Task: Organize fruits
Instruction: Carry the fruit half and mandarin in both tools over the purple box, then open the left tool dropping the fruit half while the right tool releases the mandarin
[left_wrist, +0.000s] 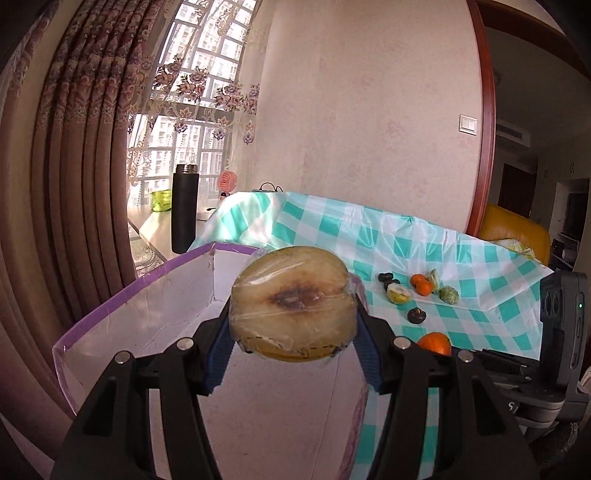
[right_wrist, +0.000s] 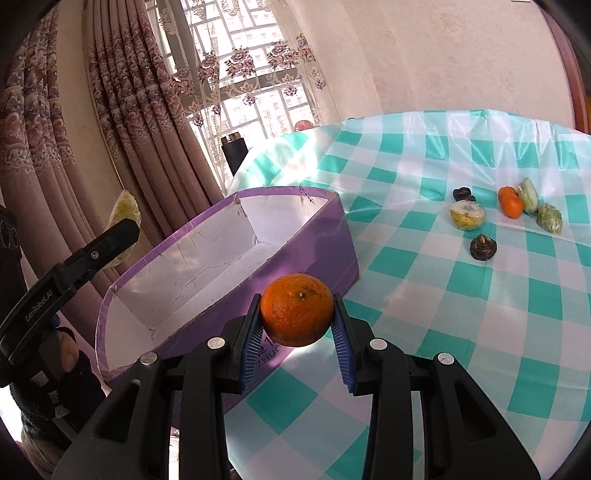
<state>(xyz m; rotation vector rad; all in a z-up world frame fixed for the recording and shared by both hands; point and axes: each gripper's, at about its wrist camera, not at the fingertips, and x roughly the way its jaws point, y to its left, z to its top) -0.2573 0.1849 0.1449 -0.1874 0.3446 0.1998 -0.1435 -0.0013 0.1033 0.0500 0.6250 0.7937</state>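
- While you are holding both tools up over the near end of the table, your left gripper (left_wrist: 293, 328) is pinching a cut half fruit wrapped in cling film (left_wrist: 293, 302) between its blue pads, the cut face with its dark core turned toward the camera.
- Your right gripper (right_wrist: 297, 317) is squeezing a whole orange (right_wrist: 296, 309) from both sides, its stem end facing up and toward the lens.
- The purple box (right_wrist: 325, 240) is sitting open on the teal checked tablecloth (right_wrist: 461, 295), its white inside showing nothing in the part that is visible; the wrapped half fruit is hanging above it, and the orange is hanging just in front of its near wall.
- Well apart from the box, the other fruits are lying in a loose cluster on the cloth: two small oranges (right_wrist: 511, 202) touching each other, a cut yellow fruit (right_wrist: 467, 215), two wrapped greenish pieces (right_wrist: 549, 218) beside the oranges, and dark round fruits (right_wrist: 483, 247) near the cut one.
- In the right wrist view your left tool is showing at the far left edge, with part of your hand (right_wrist: 68, 354) wrapping its handle.
- A black flask (left_wrist: 184, 208) is standing beyond the box near the window curtains (left_wrist: 85, 155).
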